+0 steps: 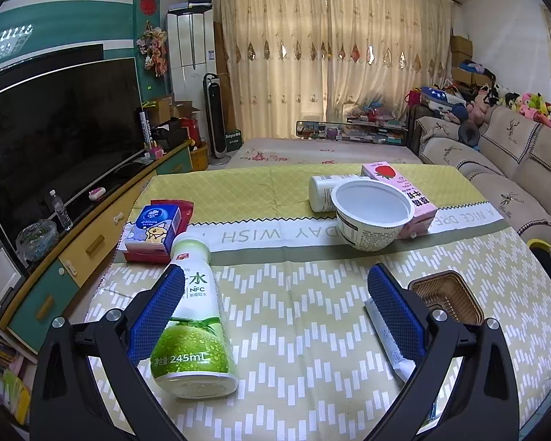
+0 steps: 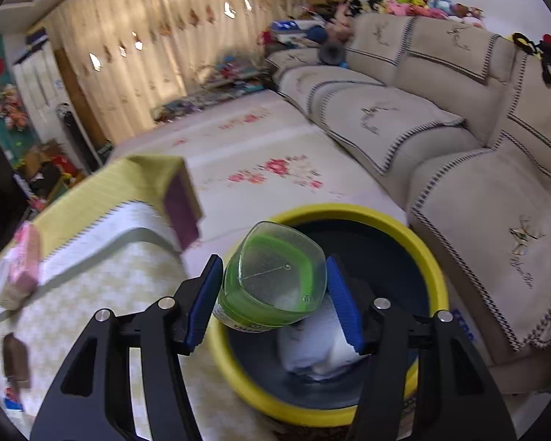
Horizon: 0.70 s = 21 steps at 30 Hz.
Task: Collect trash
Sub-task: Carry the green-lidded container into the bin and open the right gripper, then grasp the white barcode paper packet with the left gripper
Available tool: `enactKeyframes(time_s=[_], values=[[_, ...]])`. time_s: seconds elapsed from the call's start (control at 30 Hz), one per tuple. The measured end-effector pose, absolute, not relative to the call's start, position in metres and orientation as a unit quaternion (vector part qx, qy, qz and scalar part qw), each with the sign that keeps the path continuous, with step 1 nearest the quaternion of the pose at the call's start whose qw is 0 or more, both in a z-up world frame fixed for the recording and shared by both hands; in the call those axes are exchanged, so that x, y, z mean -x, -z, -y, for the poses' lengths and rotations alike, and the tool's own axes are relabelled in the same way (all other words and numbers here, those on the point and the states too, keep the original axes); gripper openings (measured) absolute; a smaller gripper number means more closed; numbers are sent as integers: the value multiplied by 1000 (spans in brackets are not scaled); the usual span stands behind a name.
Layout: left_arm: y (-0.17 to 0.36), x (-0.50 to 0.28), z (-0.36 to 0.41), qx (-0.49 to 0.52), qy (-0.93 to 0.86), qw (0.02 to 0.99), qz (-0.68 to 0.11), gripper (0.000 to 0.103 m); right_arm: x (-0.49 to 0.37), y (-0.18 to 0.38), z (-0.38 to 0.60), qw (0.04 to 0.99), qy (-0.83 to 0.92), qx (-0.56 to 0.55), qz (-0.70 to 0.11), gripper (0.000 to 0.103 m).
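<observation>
In your left wrist view, the left hand-held gripper [image 1: 275, 316] stands wide open and holds nothing. A coconut-water bottle [image 1: 193, 316] lies on its side on the desk [image 1: 297, 330], touching the inner face of the left finger, base towards you. By the right finger lie a white wrapper [image 1: 387, 341] and an empty brown plastic tray [image 1: 446, 299]. Further in, a white paper bowl [image 1: 371, 215] sits tilted and empty, with a white bottle [image 1: 321, 193] on its side and a pink strawberry milk carton [image 1: 404, 193] behind it. Near the left edge, a blue tissue pack [image 1: 154, 226] rests on a red packet [image 1: 147, 253].

In your right wrist view, the right hand-held gripper [image 2: 275, 297], part-way open, clamps a green bottle [image 2: 272, 279], base towards the camera, over the rim of a yellow-rimmed bin [image 2: 428, 257] beside the desk. The bin holds crumpled white trash [image 2: 312, 349].
</observation>
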<state>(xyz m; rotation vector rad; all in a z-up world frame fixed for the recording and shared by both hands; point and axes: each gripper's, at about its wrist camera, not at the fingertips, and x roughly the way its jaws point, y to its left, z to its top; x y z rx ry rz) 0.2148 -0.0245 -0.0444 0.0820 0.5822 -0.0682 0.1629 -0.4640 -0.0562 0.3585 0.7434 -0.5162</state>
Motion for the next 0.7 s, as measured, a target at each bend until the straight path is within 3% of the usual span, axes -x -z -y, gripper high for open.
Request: enactKeyframes(time_s=[0.27,0.43,0.7], values=[[46,-215,28,-47,38,956,-287,98,-168,81,484,868,264,-186,-378,56],[45,-214,30,-48,46,956,-285,98,-165,75,480,870,267,-188,-369,65],[36,-200,31,-34,62,956,-283,98,-156,66,465,878,259,-172,-365,68]])
